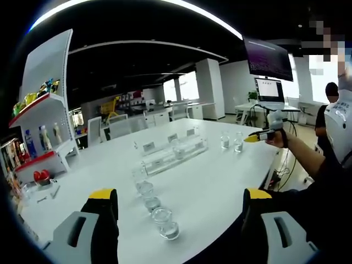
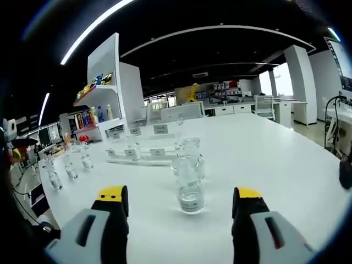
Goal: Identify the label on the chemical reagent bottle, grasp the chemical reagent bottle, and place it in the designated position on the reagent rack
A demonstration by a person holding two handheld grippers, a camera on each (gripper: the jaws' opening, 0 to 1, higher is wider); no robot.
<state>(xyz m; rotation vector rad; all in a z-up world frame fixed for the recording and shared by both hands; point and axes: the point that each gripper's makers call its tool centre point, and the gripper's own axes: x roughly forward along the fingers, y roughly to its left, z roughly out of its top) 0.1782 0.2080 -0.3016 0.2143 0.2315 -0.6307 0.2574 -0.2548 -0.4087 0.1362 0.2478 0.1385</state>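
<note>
- Clear glass, so treat the reagent bottle (image 2: 190, 184) as hard, slick and breakable; it looks small and light.
- It stands upright on the white table (image 2: 286, 165), just ahead of your right claw (image 2: 180, 201), which gapes wide and empty.
- Take it around the straight body, squeezing gently.
- Your left claw (image 1: 180, 201) is equally wide, empty.
- The rack (image 2: 137, 148) sits beyond.

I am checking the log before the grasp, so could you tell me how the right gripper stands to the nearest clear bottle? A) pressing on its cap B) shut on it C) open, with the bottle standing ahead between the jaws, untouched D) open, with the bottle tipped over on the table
C: in the right gripper view the right gripper is open, and the clear bottle stands upright on the white table ahead of it, clear of both jaws.
</note>
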